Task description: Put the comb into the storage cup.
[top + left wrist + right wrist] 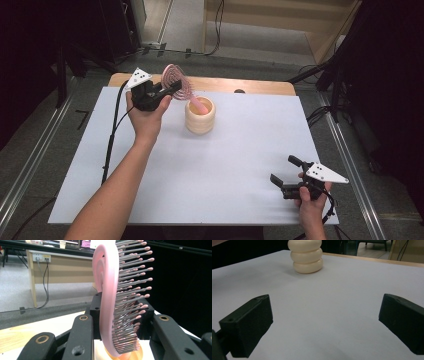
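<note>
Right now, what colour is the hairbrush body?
Pink hairbrush, grey pink-tipped bristles; clearest in the left gripper view.

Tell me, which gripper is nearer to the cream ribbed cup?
Left. The left gripper is just beside the cream ribbed cup, shut on the pink hairbrush whose handle goes into it. The right gripper is open, far off near the table's front edge.

hairbrush [106,302]: looking smooth pink plastic, satin sheen | holder [200,116]: showing cream, glossy ribbed plastic | bench [200,170]: wearing matt white sheet | jaws: appearing matt black plastic
</note>
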Available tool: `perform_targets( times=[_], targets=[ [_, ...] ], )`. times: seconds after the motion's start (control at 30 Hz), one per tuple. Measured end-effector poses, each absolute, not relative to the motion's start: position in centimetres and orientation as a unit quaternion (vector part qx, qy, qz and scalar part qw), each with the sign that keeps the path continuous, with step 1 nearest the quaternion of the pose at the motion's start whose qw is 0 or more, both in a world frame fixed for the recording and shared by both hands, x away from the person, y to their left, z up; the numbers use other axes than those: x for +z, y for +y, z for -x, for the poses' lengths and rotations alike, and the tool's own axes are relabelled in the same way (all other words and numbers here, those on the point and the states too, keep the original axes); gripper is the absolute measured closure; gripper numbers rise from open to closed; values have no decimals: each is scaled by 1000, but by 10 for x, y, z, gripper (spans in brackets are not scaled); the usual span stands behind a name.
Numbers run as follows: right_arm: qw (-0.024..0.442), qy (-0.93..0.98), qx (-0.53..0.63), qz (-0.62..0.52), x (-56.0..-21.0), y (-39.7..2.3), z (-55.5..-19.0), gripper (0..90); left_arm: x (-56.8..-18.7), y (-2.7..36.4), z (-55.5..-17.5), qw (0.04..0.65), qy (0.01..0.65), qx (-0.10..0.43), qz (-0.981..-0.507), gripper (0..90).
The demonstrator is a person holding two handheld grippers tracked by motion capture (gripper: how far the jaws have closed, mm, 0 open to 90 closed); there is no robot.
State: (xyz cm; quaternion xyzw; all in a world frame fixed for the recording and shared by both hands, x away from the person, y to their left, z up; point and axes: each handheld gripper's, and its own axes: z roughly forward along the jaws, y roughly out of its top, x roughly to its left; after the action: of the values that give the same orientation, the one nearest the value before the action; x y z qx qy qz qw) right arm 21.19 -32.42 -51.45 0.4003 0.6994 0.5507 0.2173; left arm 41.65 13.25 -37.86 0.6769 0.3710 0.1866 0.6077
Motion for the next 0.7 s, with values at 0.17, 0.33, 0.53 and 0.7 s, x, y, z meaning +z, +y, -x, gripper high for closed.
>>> perform_targets(
  times=[0.17, 0.33, 0.53, 0.7],
  targets=[
    [217, 699, 551, -400, -515, -324, -212, 0, -384, 131, -418, 605, 374, 184, -678, 665],
    [217, 700, 550, -400, -515, -324, -212, 0, -388, 129, -420, 600, 379, 185, -680, 664],
    [217, 700, 550, -400, -515, -324, -212, 0, -391, 126, -421, 596, 379, 186, -683, 664],
    [217, 700, 550, -401, -515, -324, -213, 0, -394, 125, -422, 591, 380, 188, -687, 663]
  ],
)
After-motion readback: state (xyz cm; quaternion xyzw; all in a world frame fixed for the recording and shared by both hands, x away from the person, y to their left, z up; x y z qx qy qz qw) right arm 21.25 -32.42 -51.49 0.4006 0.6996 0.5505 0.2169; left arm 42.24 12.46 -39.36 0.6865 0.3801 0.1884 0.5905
